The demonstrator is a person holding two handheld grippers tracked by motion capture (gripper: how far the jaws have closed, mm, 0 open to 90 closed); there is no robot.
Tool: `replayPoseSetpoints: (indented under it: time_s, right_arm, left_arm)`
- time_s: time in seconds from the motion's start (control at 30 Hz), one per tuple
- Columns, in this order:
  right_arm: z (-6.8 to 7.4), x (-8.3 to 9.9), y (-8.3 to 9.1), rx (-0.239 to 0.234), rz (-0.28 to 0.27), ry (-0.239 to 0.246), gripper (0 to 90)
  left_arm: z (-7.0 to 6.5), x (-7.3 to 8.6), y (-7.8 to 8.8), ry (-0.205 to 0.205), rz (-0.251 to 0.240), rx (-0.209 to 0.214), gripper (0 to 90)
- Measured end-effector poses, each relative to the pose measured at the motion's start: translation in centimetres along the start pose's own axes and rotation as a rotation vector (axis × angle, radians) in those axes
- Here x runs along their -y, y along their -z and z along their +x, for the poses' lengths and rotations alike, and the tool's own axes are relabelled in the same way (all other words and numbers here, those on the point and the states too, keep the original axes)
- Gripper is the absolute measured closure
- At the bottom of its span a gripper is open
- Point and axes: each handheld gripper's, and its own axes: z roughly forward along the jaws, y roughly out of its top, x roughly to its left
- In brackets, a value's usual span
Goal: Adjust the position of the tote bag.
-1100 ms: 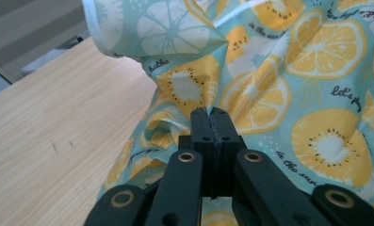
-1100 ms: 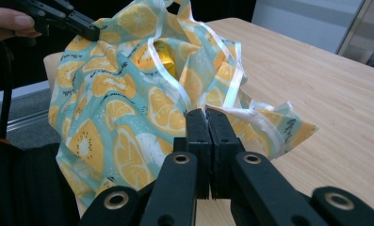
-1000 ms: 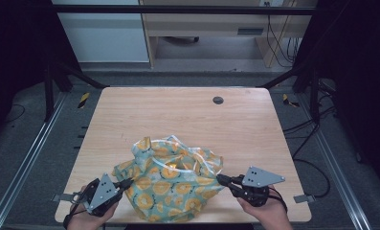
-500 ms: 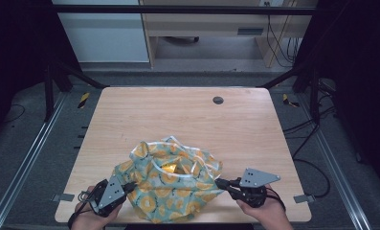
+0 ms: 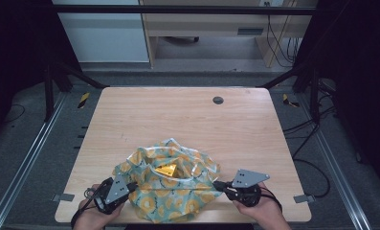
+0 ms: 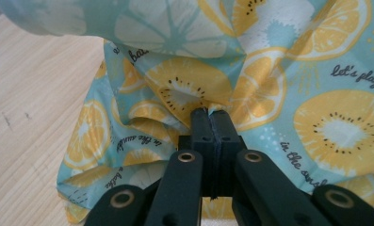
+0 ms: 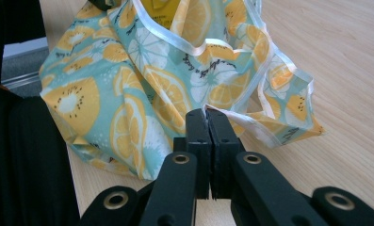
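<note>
A: Bag [image 5: 171,184] count: one, turquoise cloth printed with orange and kiwi slices, white-trimmed rim, sitting at the near edge of the wooden surface [image 5: 178,115]. One yellow item [image 5: 166,169] shows inside its mouth; I cannot tell what it is.

B: And grippers?

A: Two. The left gripper [image 5: 129,186] has its jaws closed on a fold of the bag's fabric [image 6: 213,109]. The right gripper [image 5: 217,184] has its jaws pinched shut on the white-trimmed rim [image 7: 222,112].

B: Any change since a second ago?

A: The left hand [image 5: 94,218] has dropped nearer the person's edge, and the bag has slid that way with it. The right gripper has hardly moved.

B: What else is around?

A: One dark round grommet [image 5: 218,100] far across the surface, well apart from the bag. Cables [image 5: 317,170] run on the floor at the right. In the right gripper view, a dark shape [image 7: 24,165] blocks the left side.
</note>
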Motion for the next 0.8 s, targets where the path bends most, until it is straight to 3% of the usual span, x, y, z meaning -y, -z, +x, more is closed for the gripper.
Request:
replayPoseSetpoints:
  time_s: [0.37,0.6,0.8]
  right_arm:
    - [-0.1,0.1,-1.1,-0.002,0.042,0.005,89.1]
    - [0.1,0.4,-2.3,-0.009,0.101,0.006,89.0]
    - [0.3,0.7,-2.7,-0.012,0.127,0.003,88.8]
  left_arm:
    - [0.5,0.0,-1.0,-0.004,0.041,-0.007,90.0]
    - [0.8,0.0,-1.7,-0.017,0.077,-0.021,90.0]
    - [0.8,0.1,-1.9,0.0,0.091,-0.007,90.0]
